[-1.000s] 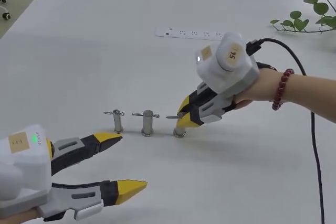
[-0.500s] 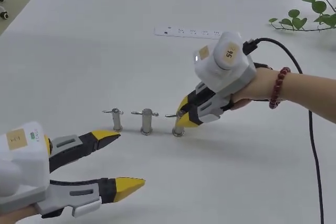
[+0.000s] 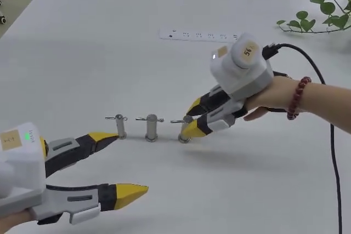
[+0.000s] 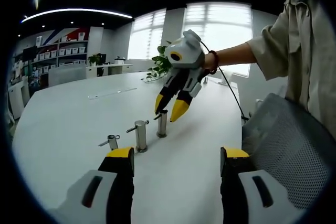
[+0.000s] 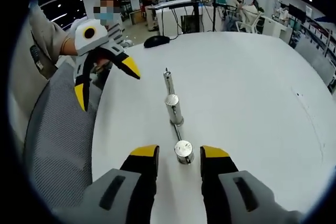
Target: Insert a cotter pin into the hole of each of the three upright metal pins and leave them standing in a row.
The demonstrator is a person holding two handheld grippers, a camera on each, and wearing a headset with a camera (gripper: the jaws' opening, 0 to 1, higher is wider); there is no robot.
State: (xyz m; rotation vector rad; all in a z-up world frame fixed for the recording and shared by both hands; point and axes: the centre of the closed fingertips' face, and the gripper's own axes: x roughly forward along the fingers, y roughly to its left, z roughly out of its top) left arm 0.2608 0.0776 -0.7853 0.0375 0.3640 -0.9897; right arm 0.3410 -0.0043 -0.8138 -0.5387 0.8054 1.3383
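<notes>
- The bench (image 3: pixel 109 36) is white and carries the whole job. A power strip (image 3: pixel 200 35) and a plant (image 3: pixel 323 15) lie well apart from the work.
- The left gripper (image 3: pixel 130 163) hovers low, near the row. Its jaws are spread wide and hold nothing.
- The right gripper (image 3: pixel 191 119) reaches down to the end of the row. In the right gripper view its jaws stand apart on either side of the end pin (image 5: pixel 184 151), with a gap showing on both sides, so they grip nothing.
- The three metal pins stand upright in a straight row on the bench: the end pin between the right jaws, the middle pin (image 3: pixel 151 129) just beside it, and the far pin (image 3: pixel 120 127) nearest the left gripper.
- A cotter pin sticks out sideways near the top of each: the end one (image 3: pixel 176 121), the middle one (image 3: pixel 143 119) and the far one (image 3: pixel 113 118).
- The inserting looks done and the task is near its close; how deep the last cotter pin sits cannot be told.
- The next move calls for drawing the right jaws straight back, kept open, so that neither tip knocks the end pin over or out of line.
</notes>
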